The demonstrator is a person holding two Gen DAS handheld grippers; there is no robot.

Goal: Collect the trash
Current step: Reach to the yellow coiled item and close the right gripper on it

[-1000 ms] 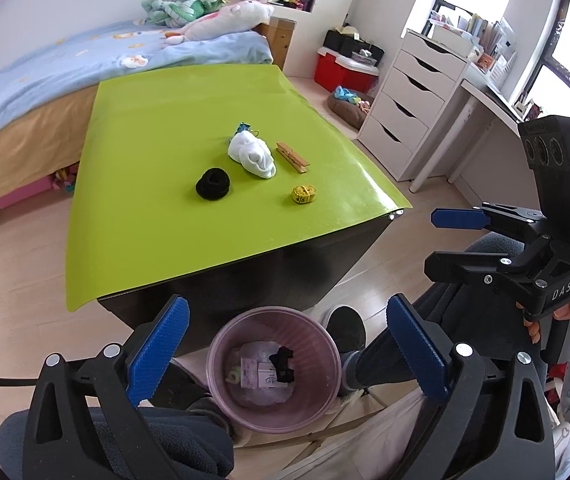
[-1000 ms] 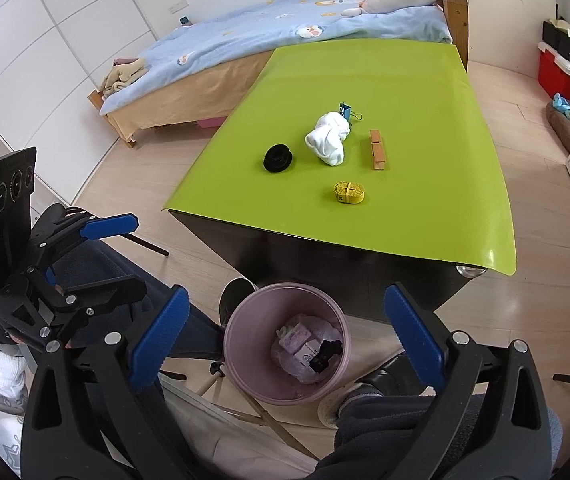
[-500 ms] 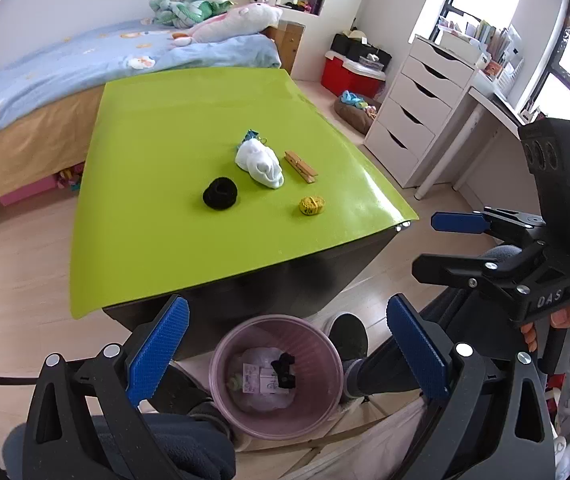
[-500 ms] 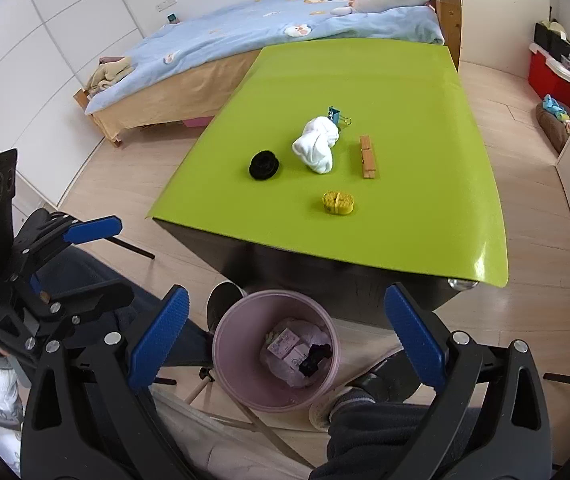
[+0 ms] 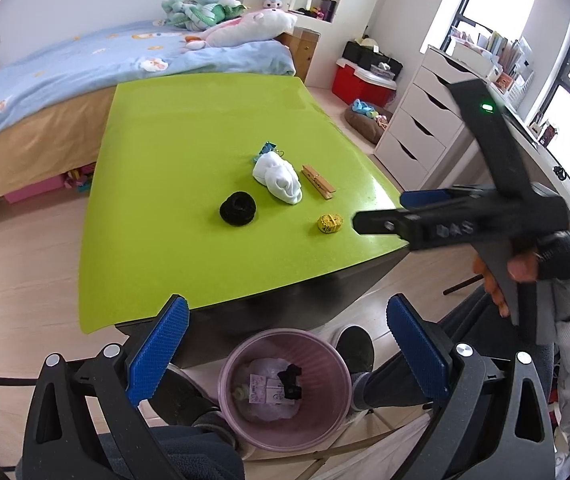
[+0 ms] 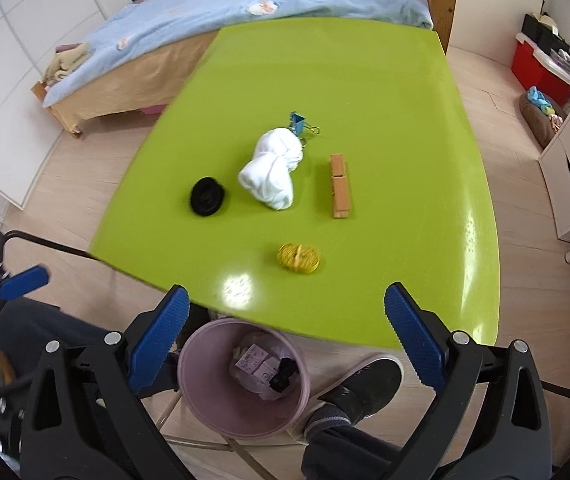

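Note:
On the green table (image 5: 189, 128) (image 6: 365, 72) lie a crumpled white wad (image 5: 281, 178) (image 6: 273, 170), a black ring (image 5: 238, 209) (image 6: 206, 196), a yellow roll (image 5: 329, 221) (image 6: 299, 258), a wooden clothespin (image 5: 317, 182) (image 6: 340, 186) and a blue binder clip (image 5: 267, 148) (image 6: 297, 122). A pink bin (image 5: 285, 380) (image 6: 241, 376) on the floor below the near edge holds paper scraps and a black bit. My left gripper (image 5: 285, 312) (image 6: 23, 280) hangs open and empty above the bin. My right gripper (image 6: 285, 298) (image 5: 379, 210) is open and empty at the table's near edge, short of the yellow roll.
A bed (image 5: 45, 80) with plush toys borders the table's far side. White drawers (image 5: 425, 128) and a red box (image 5: 361, 80) stand to the right. The person's legs and dark shoe (image 6: 365, 384) sit beside the bin.
My right gripper has risen and moved forward from above the bin to the table's near edge. The left gripper has shifted slightly toward the table. Both stayed open.

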